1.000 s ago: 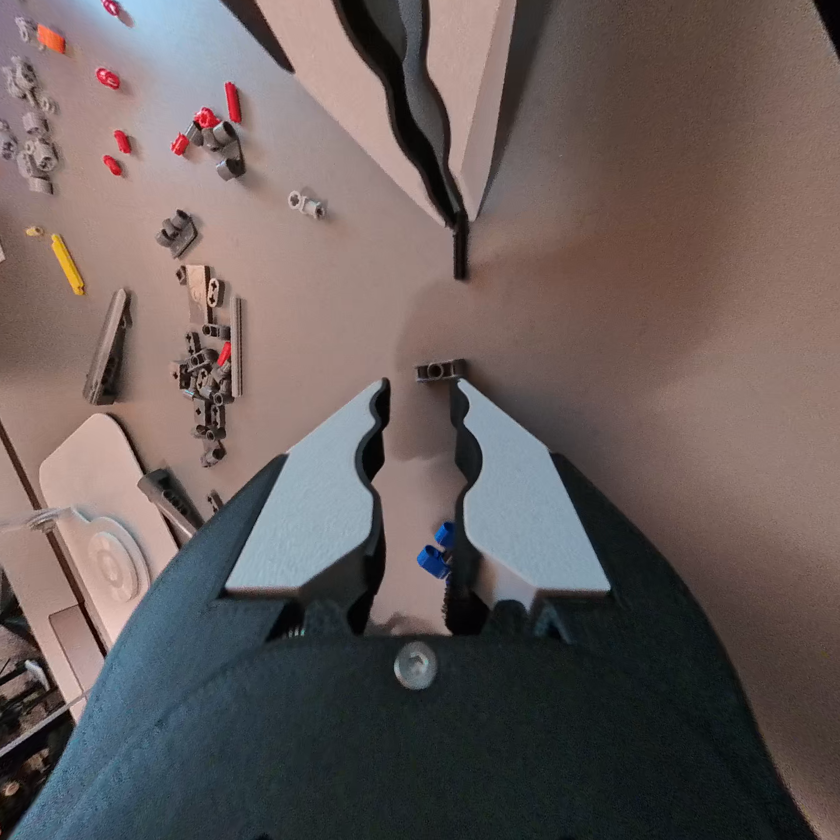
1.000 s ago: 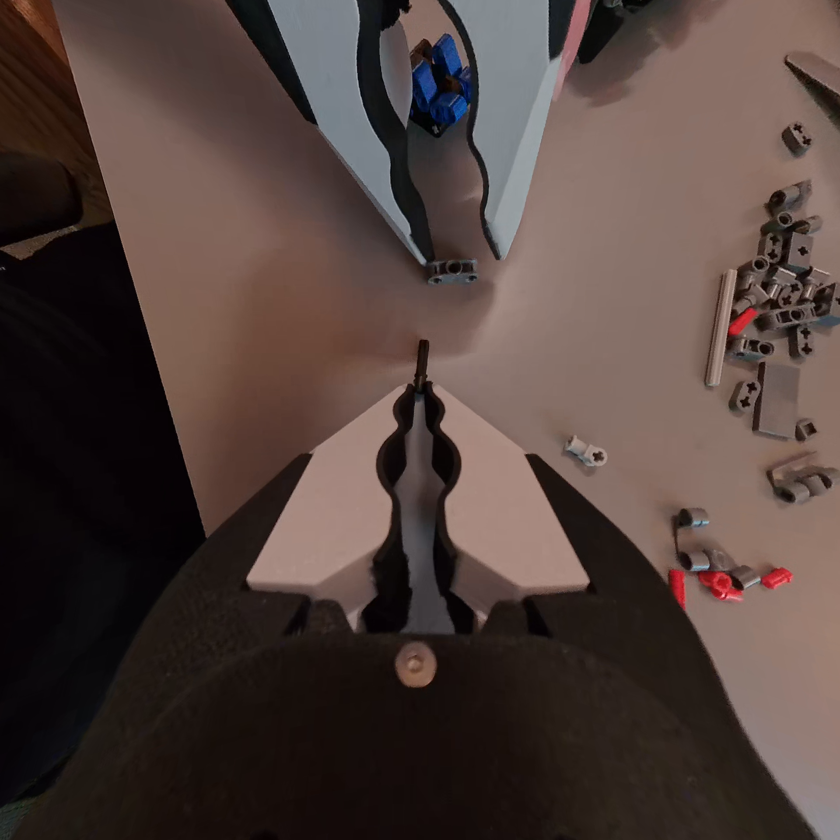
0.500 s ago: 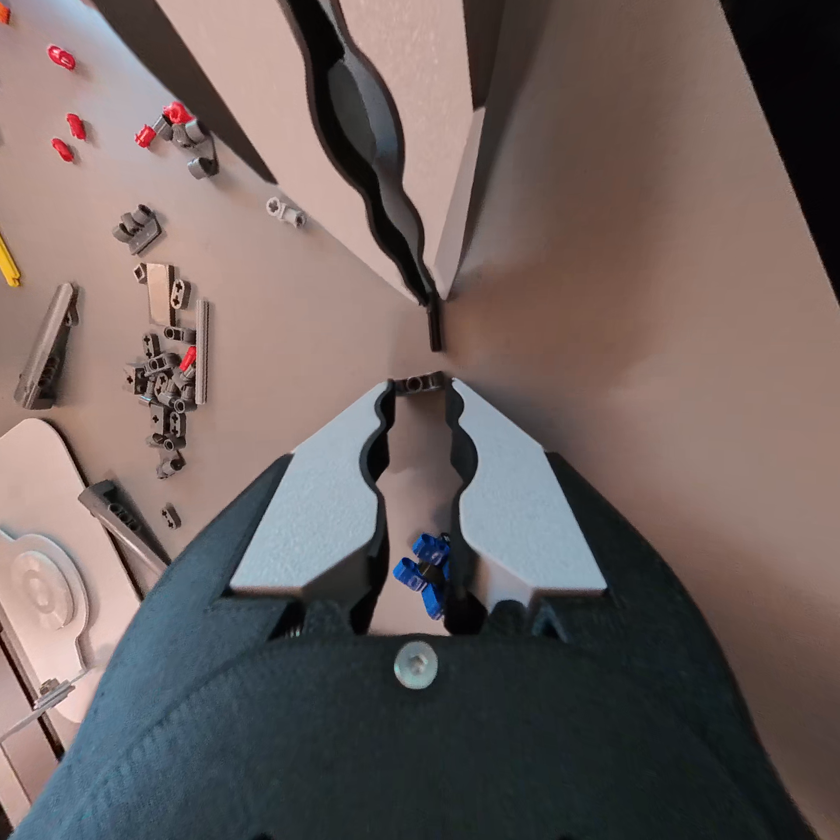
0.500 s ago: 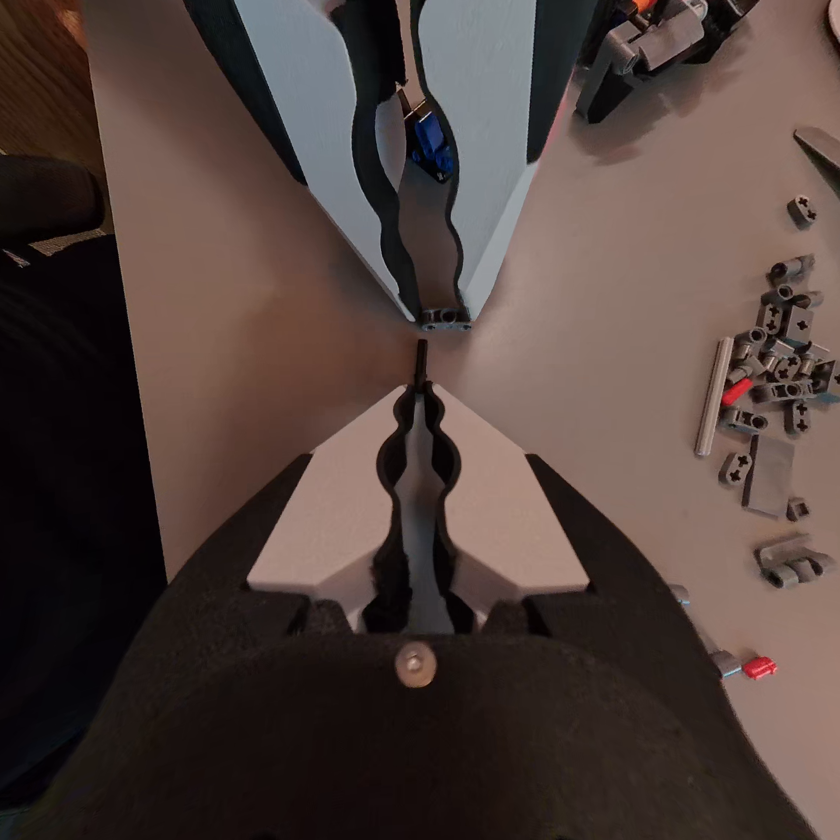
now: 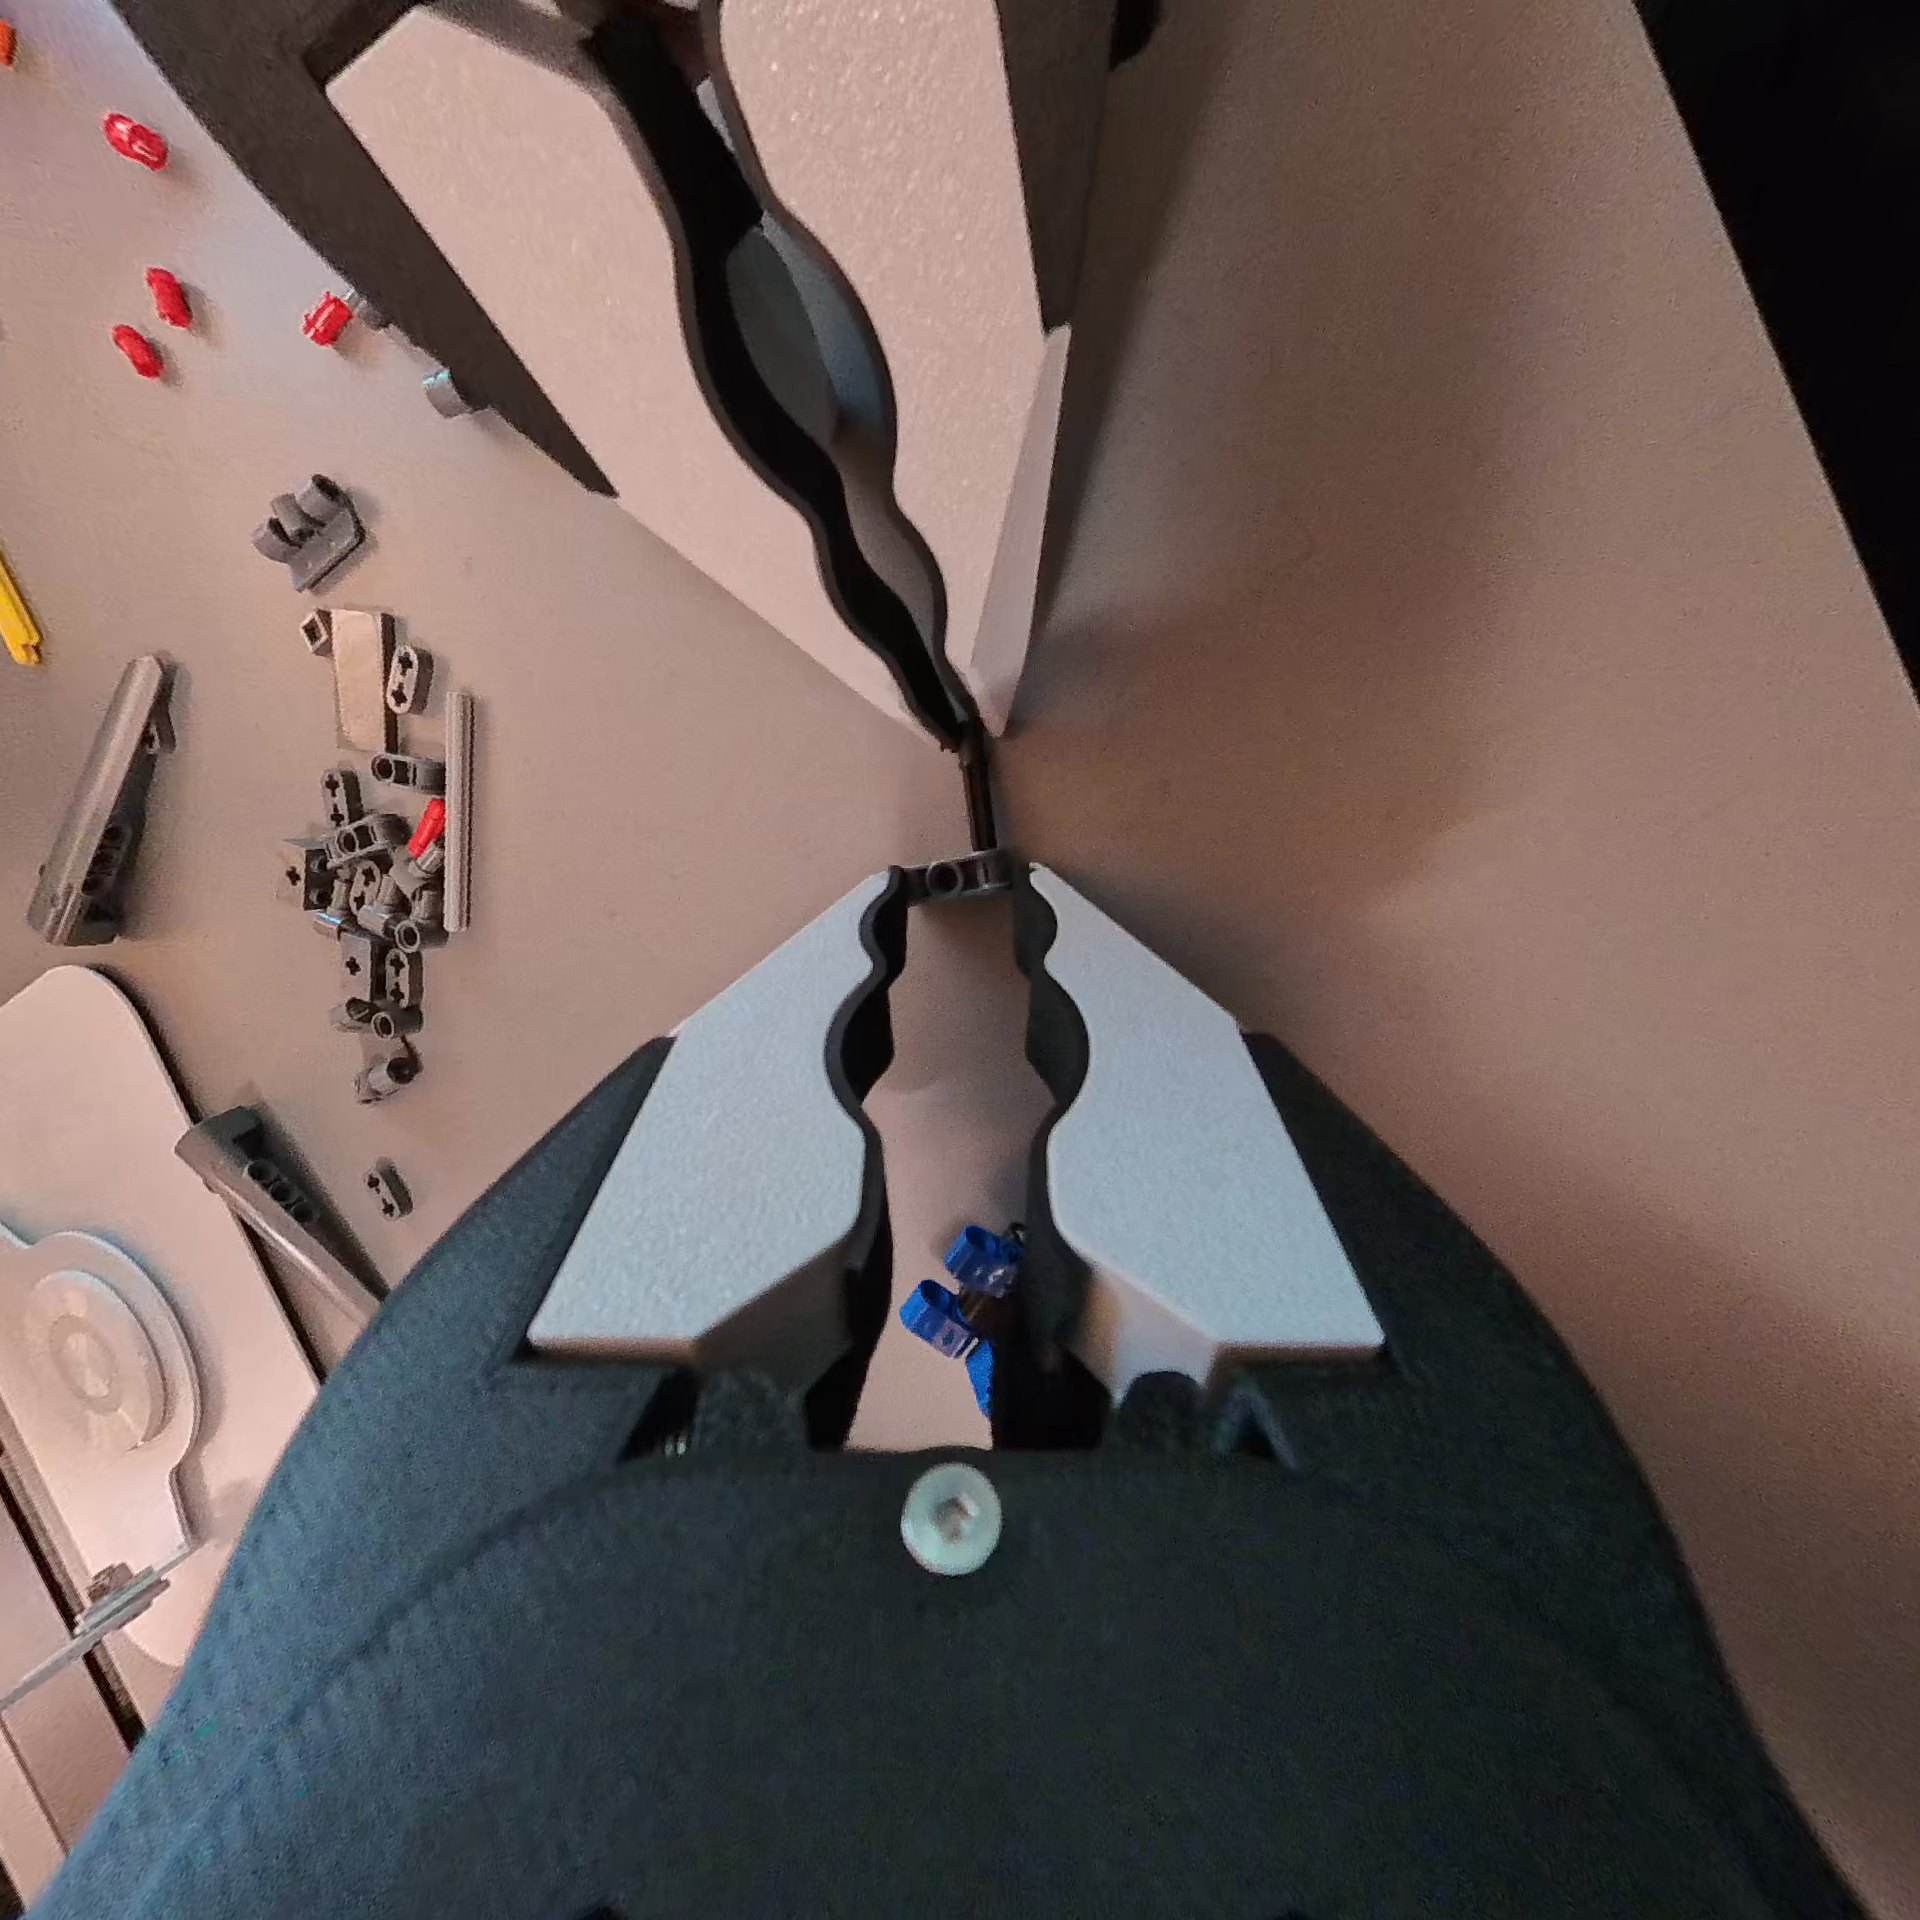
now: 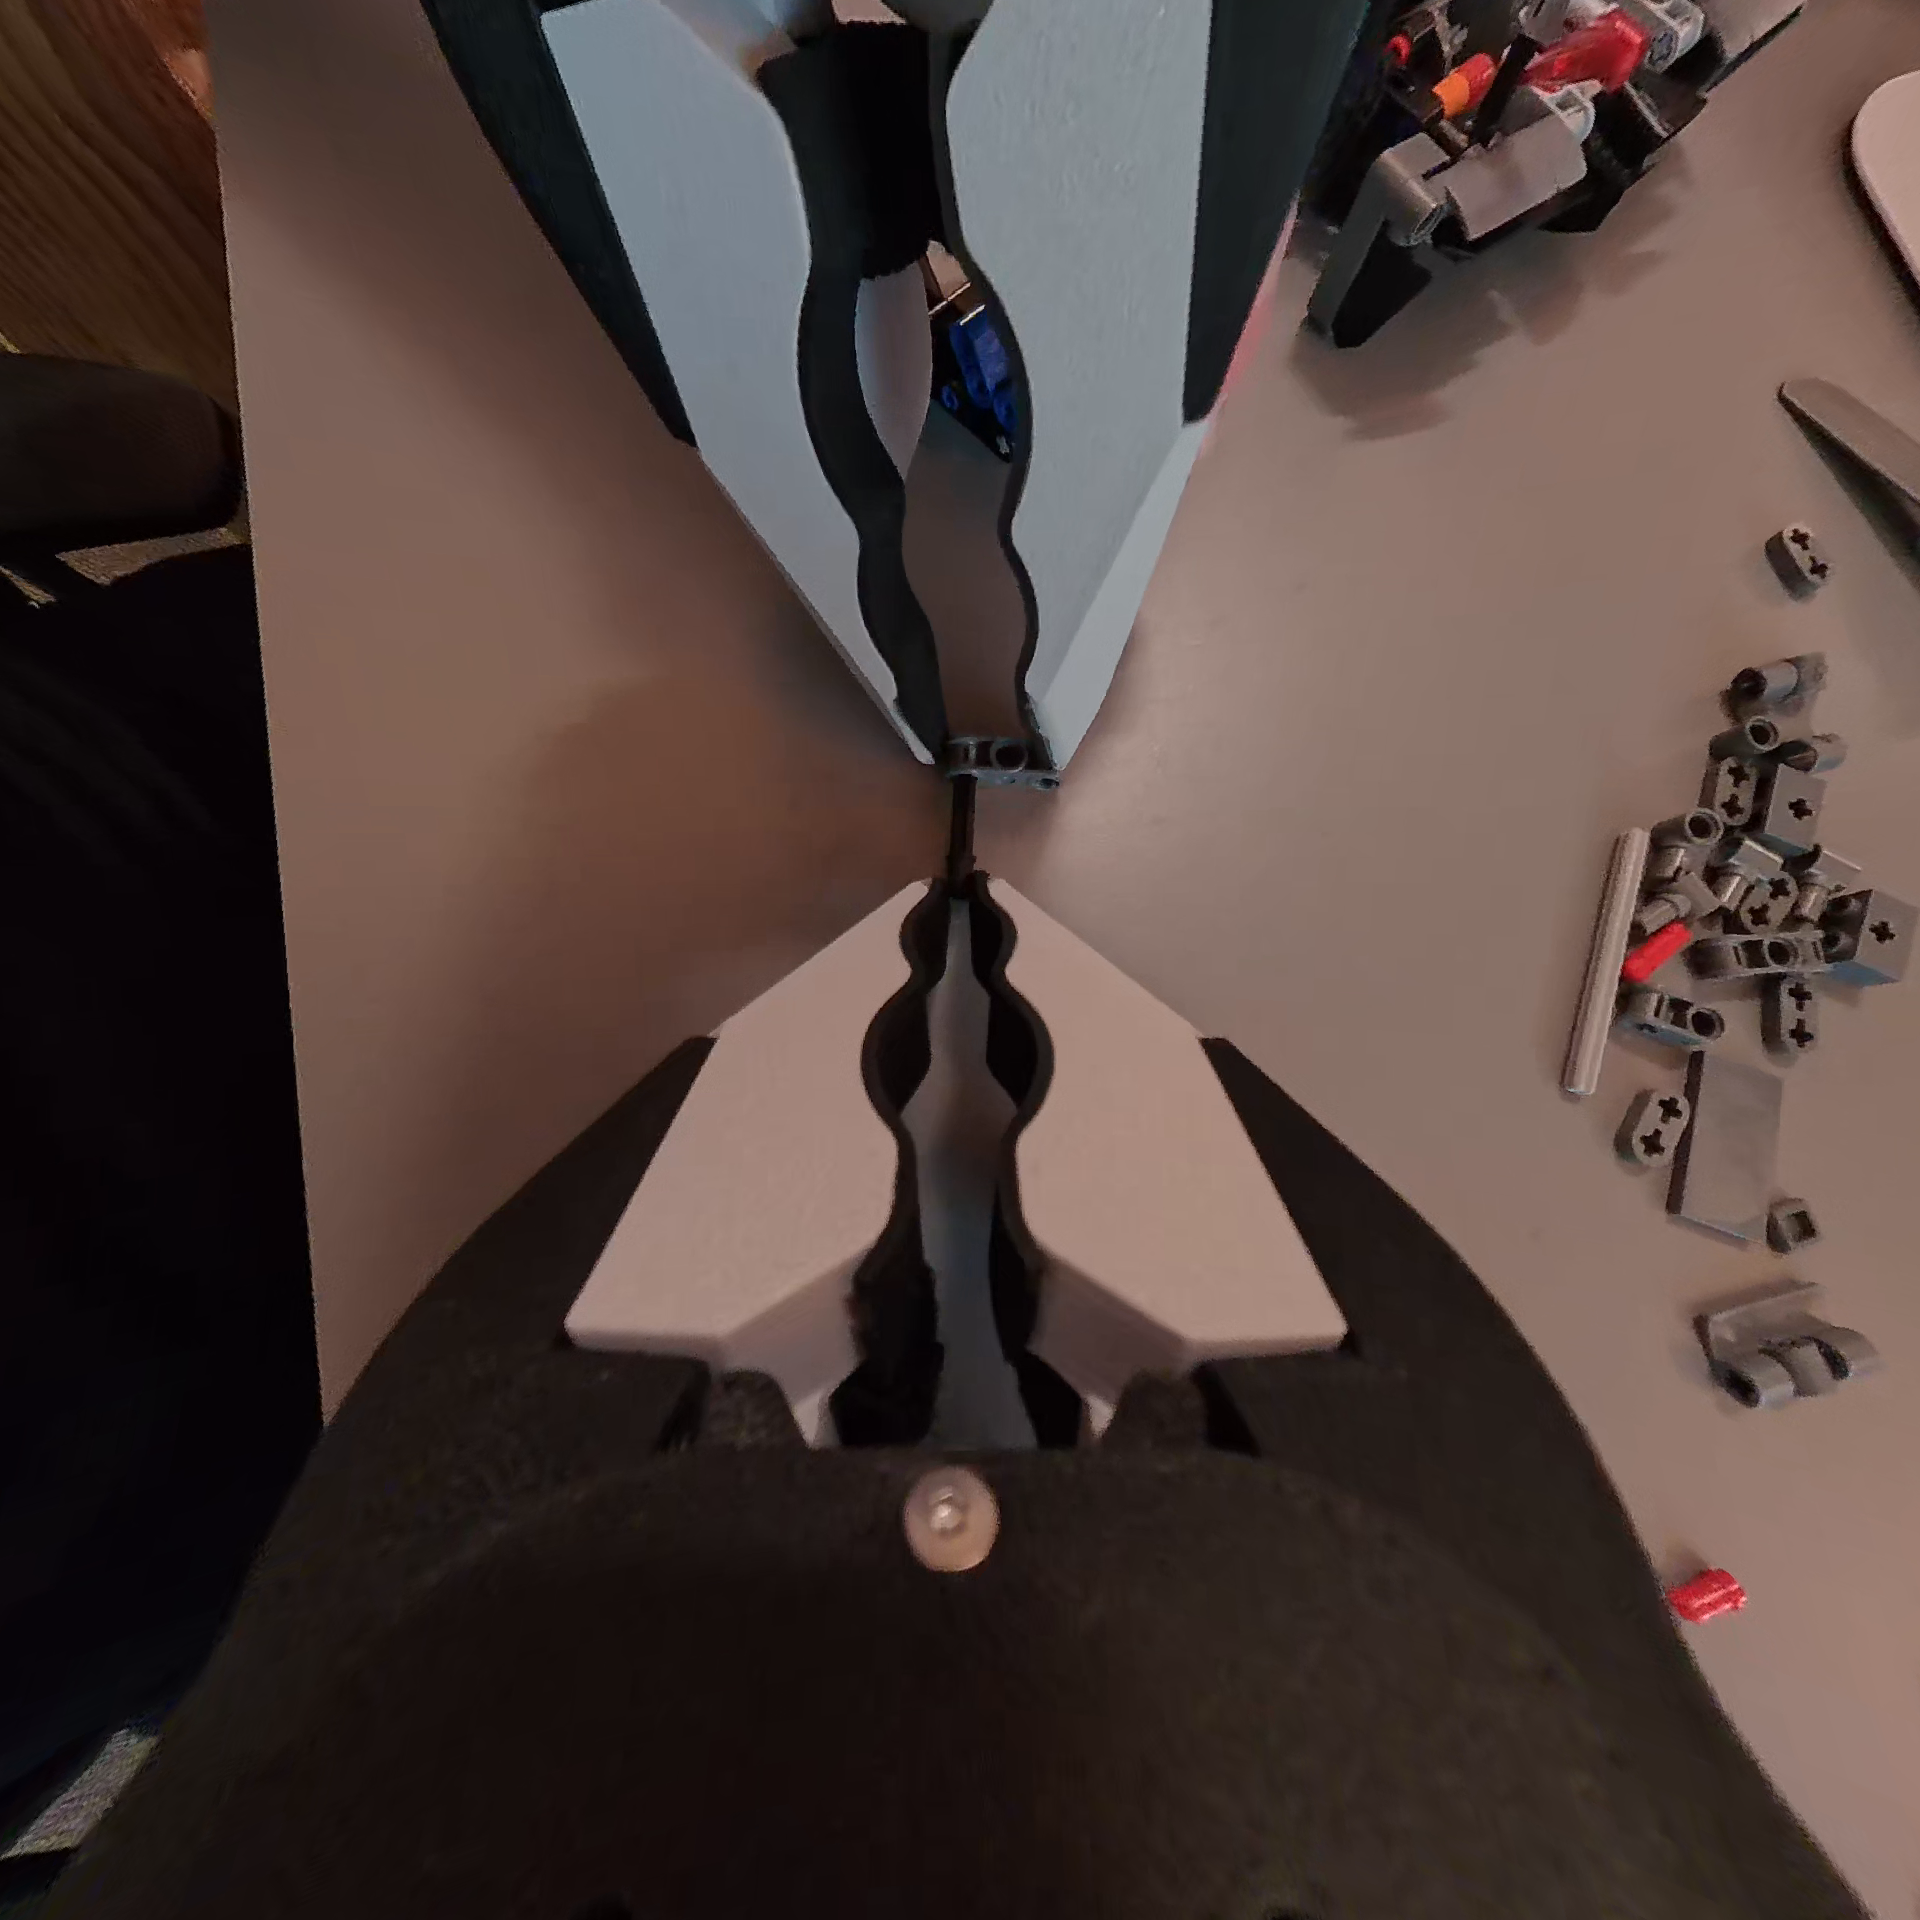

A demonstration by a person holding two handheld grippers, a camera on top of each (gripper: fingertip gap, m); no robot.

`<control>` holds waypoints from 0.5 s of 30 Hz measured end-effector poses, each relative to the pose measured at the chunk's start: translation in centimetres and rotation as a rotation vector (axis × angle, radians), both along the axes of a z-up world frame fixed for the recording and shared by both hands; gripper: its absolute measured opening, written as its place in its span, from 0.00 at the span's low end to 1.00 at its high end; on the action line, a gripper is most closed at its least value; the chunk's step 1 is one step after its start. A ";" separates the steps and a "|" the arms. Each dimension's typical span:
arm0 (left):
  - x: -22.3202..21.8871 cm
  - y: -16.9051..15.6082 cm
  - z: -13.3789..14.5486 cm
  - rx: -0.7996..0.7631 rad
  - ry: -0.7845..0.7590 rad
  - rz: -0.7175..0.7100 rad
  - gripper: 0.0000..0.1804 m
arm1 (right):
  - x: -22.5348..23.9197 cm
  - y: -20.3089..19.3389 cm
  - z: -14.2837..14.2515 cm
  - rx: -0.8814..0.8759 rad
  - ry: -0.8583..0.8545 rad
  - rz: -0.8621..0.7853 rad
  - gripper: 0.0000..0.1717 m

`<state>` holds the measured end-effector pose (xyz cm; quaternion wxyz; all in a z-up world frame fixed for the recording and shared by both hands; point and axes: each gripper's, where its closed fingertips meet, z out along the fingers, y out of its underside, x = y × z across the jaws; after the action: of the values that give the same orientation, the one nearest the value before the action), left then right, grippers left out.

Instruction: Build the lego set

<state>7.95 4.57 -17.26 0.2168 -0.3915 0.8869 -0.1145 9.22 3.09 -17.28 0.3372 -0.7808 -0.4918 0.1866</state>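
A smooth, matte beige-grey counter is filling both views, lit warmly on one side and falling off into a dark room past its edge, where wood-grain flooring is showing in the far corner. Loose building-toy parts are lying across it: a heap of small grey connectors with a long grey axle alongside, scattered red pins, a part-built grey and black model at the far edge, and a pale flat board near the counter's border.

The left claw is standing narrowly open, its two tips closing on the ends of a small grey two-hole connector, which is sitting crosswise just above the counter. Blue pins are lying on the counter farther back between its fingers.

The right claw is pinched nearly tight on a thin black pin, which is sticking straight out beyond its tips. The two claws are facing each other tip to tip, and the pin's free end is meeting one end of the grey connector; whether it is entering the hole cannot be told.
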 end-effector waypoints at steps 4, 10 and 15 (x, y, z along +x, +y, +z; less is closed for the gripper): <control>0.0 0.0 0.0 0.007 -0.003 0.000 0.10 | 0.0 0.0 0.0 0.052 -0.025 0.010 0.01; 0.0 -0.1 0.0 0.019 -0.002 0.005 0.09 | 0.0 0.0 0.1 0.203 -0.101 0.026 0.01; 0.0 -0.1 0.0 0.019 0.001 0.007 0.09 | -0.1 0.0 0.2 0.304 -0.140 0.024 0.01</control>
<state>7.94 4.52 -17.26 0.2204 -0.3926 0.8867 -0.1050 9.12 3.08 -17.09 0.4140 -0.7260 -0.5459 0.0591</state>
